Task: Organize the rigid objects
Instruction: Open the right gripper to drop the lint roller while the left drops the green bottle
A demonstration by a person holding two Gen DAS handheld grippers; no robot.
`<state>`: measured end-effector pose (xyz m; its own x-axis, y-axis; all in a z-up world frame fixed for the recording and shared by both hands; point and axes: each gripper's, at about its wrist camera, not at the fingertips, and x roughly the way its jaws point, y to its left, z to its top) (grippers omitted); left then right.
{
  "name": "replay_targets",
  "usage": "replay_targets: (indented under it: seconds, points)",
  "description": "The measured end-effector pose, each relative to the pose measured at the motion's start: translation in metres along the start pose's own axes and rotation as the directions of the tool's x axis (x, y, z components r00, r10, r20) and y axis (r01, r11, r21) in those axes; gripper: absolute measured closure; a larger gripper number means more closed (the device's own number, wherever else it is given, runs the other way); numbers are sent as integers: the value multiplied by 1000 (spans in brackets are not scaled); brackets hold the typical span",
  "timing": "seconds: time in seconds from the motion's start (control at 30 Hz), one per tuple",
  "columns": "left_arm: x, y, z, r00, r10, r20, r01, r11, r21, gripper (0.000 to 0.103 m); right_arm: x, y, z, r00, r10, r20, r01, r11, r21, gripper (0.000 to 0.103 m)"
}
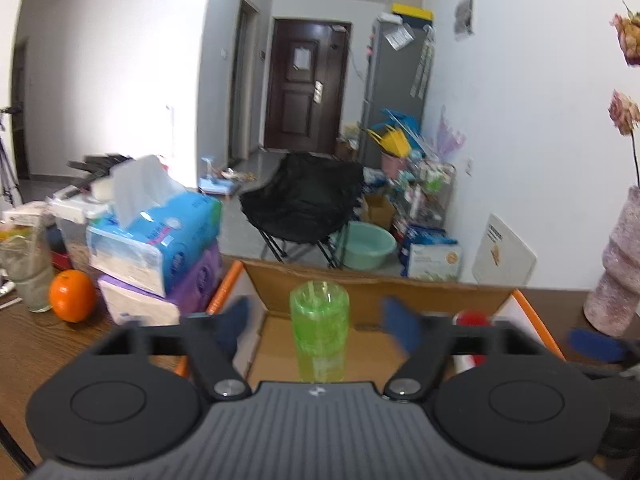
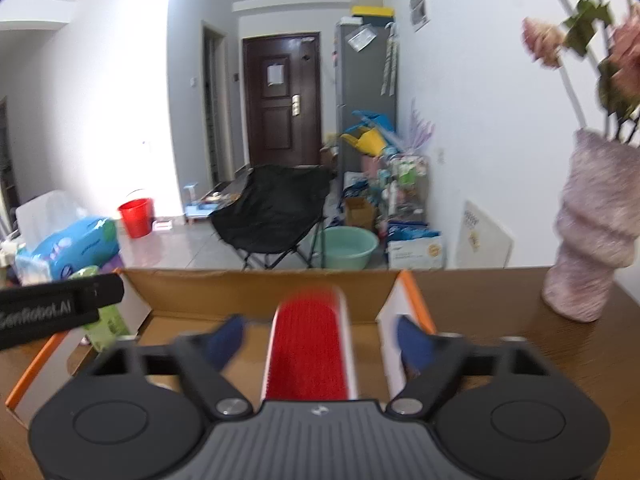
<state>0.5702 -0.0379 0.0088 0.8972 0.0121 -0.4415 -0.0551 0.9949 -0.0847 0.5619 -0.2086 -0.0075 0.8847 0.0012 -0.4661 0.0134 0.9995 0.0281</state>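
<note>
The green cup (image 1: 319,332) stands upright in the box (image 1: 360,280), straight ahead between my left gripper's (image 1: 320,328) fingers. The jaws are spread; neither blue pad (image 1: 234,326) touches the cup. The red brush (image 2: 308,352) lies lengthwise between my right gripper's (image 2: 320,340) fingers, also inside the box; those jaws are spread too, pads clear of it. Blur hides the brush's far end, so it may be leaning on the back wall rather than lying flat.

Procedure, as I judge it: both items are placed and released.
1. Hold both jaws wide.
2. Draw each gripper straight back along its own line, no sideways drift, so no pad clips the cup.
3. Clear the box flaps before turning.

The vase (image 2: 592,232) stands outside the box, right of my right gripper.
</note>
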Motion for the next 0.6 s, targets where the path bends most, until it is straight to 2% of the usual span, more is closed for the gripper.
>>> replay_targets:
  seconds: [0.1, 0.6]
  points:
    - [-6, 3, 2, 1000, 14, 26, -14, 1000, 2, 0, -14, -1, 3, 999, -11, 38, 11, 1000, -11, 6]
    - [-13, 6, 3, 999, 32, 15, -32, 999, 3, 0, -15, -5, -1, 1000, -6, 11, 6, 999, -32, 0]
